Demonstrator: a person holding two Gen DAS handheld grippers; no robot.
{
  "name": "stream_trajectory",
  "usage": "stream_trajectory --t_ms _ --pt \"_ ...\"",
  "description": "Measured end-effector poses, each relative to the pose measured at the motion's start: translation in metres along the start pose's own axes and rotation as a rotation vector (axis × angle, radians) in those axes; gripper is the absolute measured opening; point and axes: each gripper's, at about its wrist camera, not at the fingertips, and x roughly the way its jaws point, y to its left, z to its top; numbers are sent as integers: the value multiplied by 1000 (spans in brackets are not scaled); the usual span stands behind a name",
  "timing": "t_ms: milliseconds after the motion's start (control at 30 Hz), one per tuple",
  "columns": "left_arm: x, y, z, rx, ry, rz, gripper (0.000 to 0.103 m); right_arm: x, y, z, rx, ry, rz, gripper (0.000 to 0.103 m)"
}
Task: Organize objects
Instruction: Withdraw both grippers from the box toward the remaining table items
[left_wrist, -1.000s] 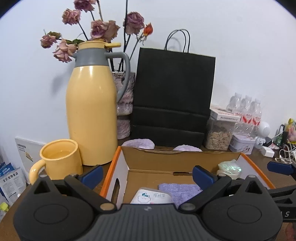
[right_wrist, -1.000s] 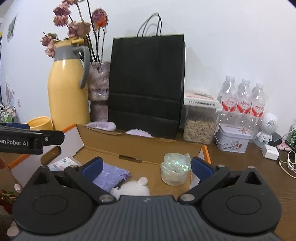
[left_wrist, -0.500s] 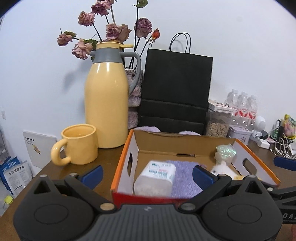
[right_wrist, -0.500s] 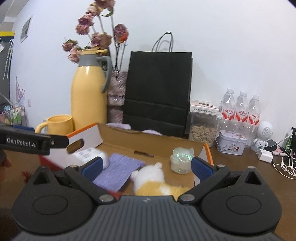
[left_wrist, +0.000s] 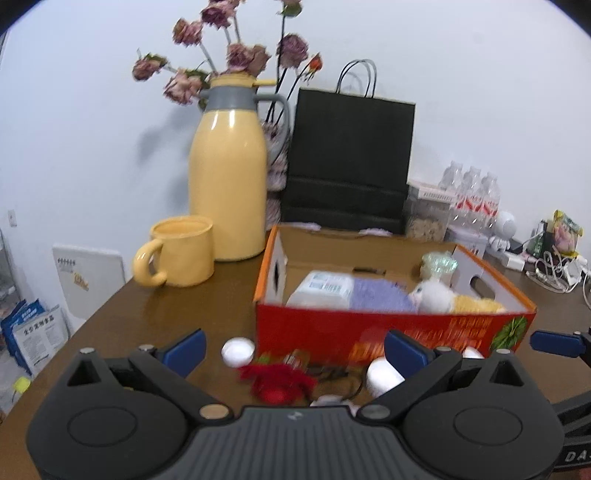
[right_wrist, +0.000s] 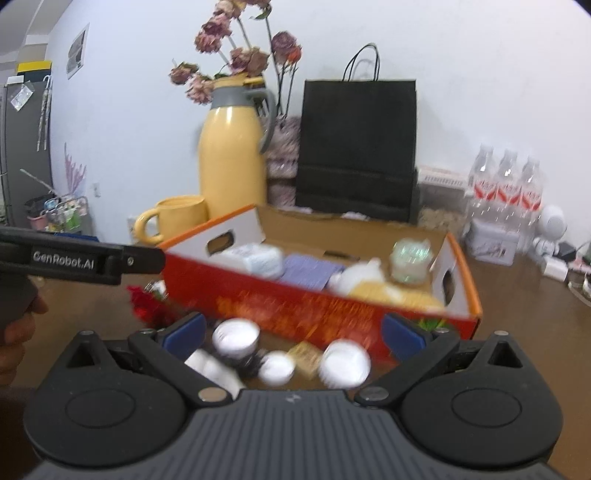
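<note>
Both tongs, my left tongs and right tongs, gape wide and hold nothing. They hang above small white cups lying on the tabletop just before the red box.

A yellow jug with a grey collar is set at the back of the brown table, and a yellow mug is placed just beside it on the left. Dried roses are seen behind the jug, next to a black paper bag stood against the white wall. At the right, three water bottles are lined up behind a tin, with a small white figure near them.
</note>
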Motion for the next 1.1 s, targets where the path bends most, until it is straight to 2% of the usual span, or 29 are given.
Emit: stream_trajectory --t_ms 400,700,900,1033,1100 --pt "-22 22 -32 3 59 33 103 -22 18 -21 19 59 93 103" --pt "-45 30 -45 -9 67 37 103 -9 7 -25 185 134 174 103" --pt "-54 31 -43 -15 54 35 103 11 2 -27 272 192 228 94" --pt "-56 29 -43 -24 52 30 103 18 3 -32 290 224 261 75" --pt "-57 29 -44 -26 52 27 103 16 2 -32 296 212 269 71"
